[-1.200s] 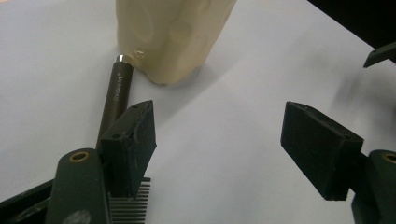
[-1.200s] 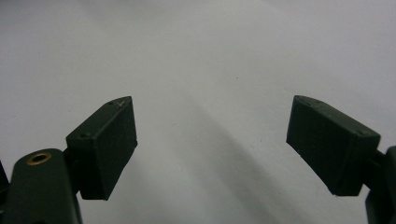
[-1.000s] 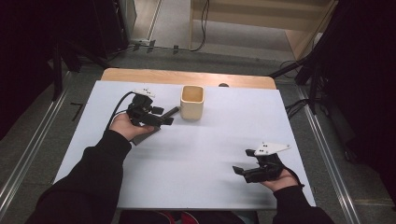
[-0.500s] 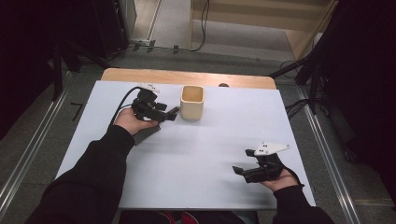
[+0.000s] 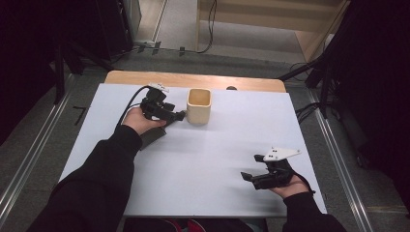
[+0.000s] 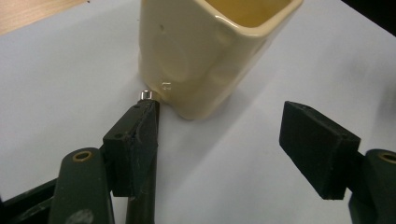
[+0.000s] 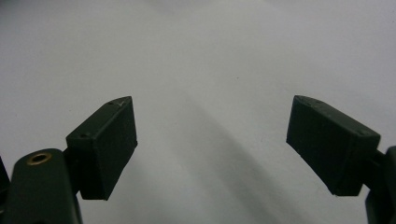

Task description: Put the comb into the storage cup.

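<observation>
High view: a cream square cup [image 5: 198, 106] stands at twelve o'clock on the white table [image 5: 217, 145]. The left gripper [image 5: 177, 116] sits just at the cup's nine o'clock side. The right gripper [image 5: 250, 170] rests at five o'clock, well apart.

Left gripper view: jaws spread wide, the cup [image 6: 210, 51] ahead at twelve o'clock, one jaw tip near its base.

Right gripper view: jaws wide apart over bare table [image 7: 205, 70].

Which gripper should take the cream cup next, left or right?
Left, most likely. The left gripper sits open right beside the cream cup, one jaw tip almost at its base. The right gripper is open too, but far off near the table's near edge.
</observation>
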Tool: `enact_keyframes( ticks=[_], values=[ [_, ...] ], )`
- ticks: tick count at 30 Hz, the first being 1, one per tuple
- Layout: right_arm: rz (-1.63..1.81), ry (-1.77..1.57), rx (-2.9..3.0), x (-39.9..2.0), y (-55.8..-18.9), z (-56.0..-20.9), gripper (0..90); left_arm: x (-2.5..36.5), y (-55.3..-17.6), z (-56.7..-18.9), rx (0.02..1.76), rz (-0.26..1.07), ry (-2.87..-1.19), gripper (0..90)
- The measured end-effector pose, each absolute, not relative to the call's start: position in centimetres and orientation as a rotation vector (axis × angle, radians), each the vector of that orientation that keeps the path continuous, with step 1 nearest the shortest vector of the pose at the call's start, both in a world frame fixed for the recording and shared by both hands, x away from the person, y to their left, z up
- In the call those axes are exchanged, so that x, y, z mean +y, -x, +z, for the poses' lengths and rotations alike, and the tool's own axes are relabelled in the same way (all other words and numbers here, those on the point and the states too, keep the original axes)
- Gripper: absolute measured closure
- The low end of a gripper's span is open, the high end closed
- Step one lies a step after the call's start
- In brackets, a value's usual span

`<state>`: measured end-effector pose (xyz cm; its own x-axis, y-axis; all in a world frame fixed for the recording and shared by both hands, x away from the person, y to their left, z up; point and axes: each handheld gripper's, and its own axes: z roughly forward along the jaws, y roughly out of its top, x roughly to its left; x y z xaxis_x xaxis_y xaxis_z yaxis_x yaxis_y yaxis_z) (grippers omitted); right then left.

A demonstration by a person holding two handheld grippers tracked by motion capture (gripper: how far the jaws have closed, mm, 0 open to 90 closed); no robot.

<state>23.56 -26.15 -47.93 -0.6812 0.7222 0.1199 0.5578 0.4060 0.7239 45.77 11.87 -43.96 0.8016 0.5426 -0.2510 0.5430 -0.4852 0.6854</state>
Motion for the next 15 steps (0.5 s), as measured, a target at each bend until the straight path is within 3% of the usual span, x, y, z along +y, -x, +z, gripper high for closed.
enact_keyframes(
  ticks=[6, 15],
  values=[
    [1.136, -1.13, 2.451, -26.1, -23.5, -47.9, 14.5, 11.8, -46.0, -44.7, 0.803, 0.012, -2.208, 31.9],
    [1.133, -1.129, 2.451, -26.1, -23.5, -47.9, 14.5, 12.1, -46.2, -45.1, 0.827, 0.004, -2.191, 47.6]
  ],
)
